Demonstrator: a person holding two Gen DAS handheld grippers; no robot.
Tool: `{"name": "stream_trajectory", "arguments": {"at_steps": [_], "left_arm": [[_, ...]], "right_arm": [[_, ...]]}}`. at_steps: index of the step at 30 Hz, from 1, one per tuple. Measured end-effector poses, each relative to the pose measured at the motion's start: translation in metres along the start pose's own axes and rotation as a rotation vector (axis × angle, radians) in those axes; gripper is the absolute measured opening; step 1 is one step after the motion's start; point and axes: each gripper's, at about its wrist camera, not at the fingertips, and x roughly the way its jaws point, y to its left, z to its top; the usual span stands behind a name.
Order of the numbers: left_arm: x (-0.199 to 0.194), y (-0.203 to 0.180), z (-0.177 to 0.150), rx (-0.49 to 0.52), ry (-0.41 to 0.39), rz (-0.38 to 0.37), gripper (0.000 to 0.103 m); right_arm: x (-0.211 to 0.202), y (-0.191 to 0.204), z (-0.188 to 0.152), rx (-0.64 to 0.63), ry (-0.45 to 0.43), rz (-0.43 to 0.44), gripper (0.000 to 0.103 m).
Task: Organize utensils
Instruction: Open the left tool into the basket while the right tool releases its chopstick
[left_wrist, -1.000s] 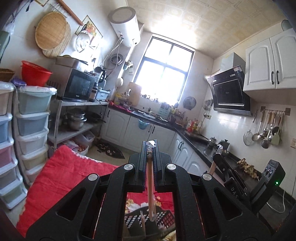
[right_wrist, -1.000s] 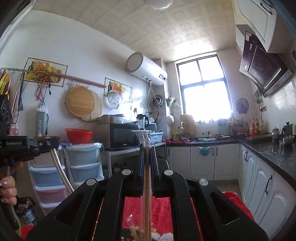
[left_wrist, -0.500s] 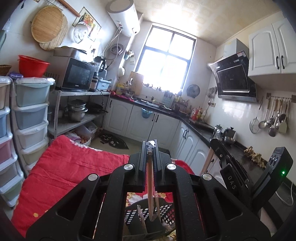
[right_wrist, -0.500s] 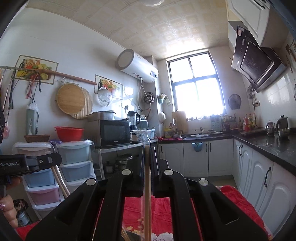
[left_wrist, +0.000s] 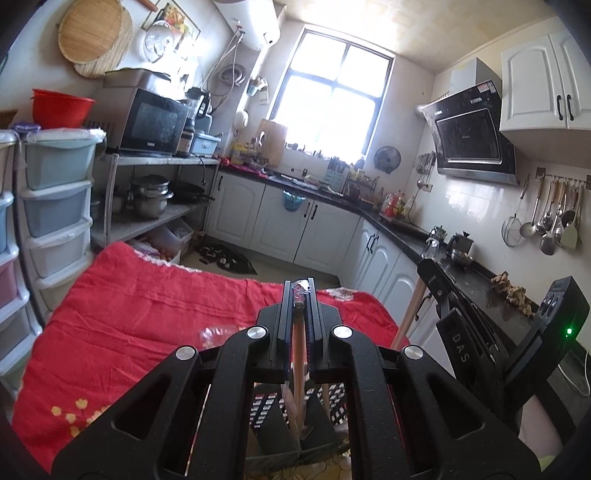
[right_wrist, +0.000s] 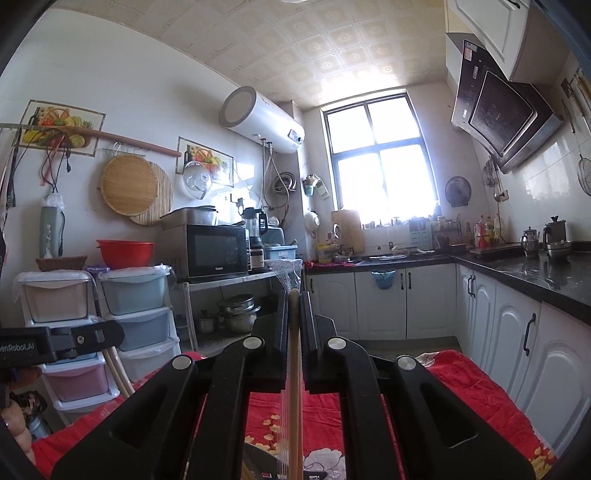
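Both pairs of jaws are drawn in narrow, each clamped on a slim wooden stick wrapped in clear plastic. On the left gripper (left_wrist: 298, 295), the wrapped chopsticks (left_wrist: 297, 354) run upright between the jaws, with a crumpled tip of wrapper poking out above them and the lower end reaching down into a black slotted utensil basket (left_wrist: 334, 404) that sits directly below, on the red quilt (left_wrist: 147, 317) covering the bench. The right gripper (right_wrist: 294, 295) holds its own wrapped chopstick (right_wrist: 294, 387) the same way — upright, a fan of clear wrapper (right_wrist: 286, 271) spreading above the jaws — and the stick's lower end runs out of the frame's bottom edge beside a dark object that is too cut off to identify. From the left wrist view the right gripper shows at the right, just beside the basket, with its pale stick slanting down toward the basket's far side; from the right wrist view the left gripper's black body shows at the left edge with a pale stick angling below it. Behind the quilt stand white cabinets (left_wrist: 280, 221), a microwave (right_wrist: 216, 251) on a metal shelf and stacked plastic drawers (right_wrist: 136, 310).
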Motion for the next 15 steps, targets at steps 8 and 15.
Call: {"name": "stream_trajectory", "arguments": {"at_steps": [8, 15], "left_arm": [[0.002, 0.004, -0.011, -0.002, 0.034, -0.014, 0.003], [-0.004, 0.005, -0.011, -0.010, 0.040, -0.023, 0.015]], "right_arm": [[-0.001, -0.002, -0.011, 0.014, 0.030, -0.012, 0.008], [-0.015, -0.006, -0.012, 0.042, 0.061, -0.004, 0.026]]}}
